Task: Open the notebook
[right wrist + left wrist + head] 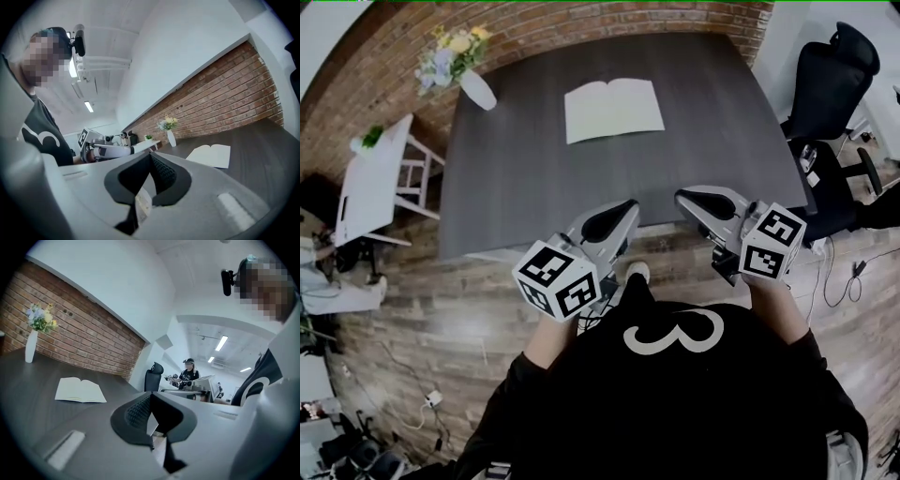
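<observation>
The notebook (614, 110) lies open on the dark table (516, 187), its pale pages facing up near the far middle. It also shows in the left gripper view (79, 390) and the right gripper view (211, 155), flat and well beyond the jaws. My left gripper (619, 214) hangs over the table's near edge, close to my body, shut and empty. My right gripper (701, 200) is beside it at about the same height, jaws together with nothing between them. Both point roughly level toward the table, far short of the notebook.
A white vase of flowers (473, 84) stands at the table's far left corner. A white side table (375, 178) is to the left and a black office chair (830, 84) to the right. Another person (188, 373) stands far off in the room.
</observation>
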A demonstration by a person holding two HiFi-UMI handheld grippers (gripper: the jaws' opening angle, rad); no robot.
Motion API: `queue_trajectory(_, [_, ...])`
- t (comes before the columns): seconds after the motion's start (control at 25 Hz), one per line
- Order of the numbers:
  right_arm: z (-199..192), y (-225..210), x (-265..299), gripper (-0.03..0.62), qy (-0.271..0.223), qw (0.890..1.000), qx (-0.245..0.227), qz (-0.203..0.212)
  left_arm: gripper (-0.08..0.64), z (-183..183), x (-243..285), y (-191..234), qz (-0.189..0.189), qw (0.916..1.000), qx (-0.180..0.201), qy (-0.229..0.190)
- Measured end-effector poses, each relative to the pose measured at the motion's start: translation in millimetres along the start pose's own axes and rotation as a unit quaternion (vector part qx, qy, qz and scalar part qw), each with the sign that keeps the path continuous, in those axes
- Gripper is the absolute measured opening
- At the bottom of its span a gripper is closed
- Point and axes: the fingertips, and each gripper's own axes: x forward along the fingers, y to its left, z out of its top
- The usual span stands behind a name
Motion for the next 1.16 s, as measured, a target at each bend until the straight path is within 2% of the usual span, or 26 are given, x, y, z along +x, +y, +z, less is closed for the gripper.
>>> queue_trajectory(0.56, [5, 28, -21, 0.002, -0.022, 1.000, -0.021, 0.002, 0.014, 8, -7, -34, -0.005, 0.9992, 0.039, -0.002])
queue_trajectory(0.96, [11, 42, -25, 0.002, -0.022, 0.999, -0.031, 0.003, 0.014, 10, -13, -45, -0.012, 0.9991, 0.039, -0.005])
queue_trajectory(1.16, [0, 43, -28, 0.002, -0.020, 0.999, -0.027, -0.005, 0.014, 2, -20, -47, -0.006, 0.9990, 0.043, -0.008])
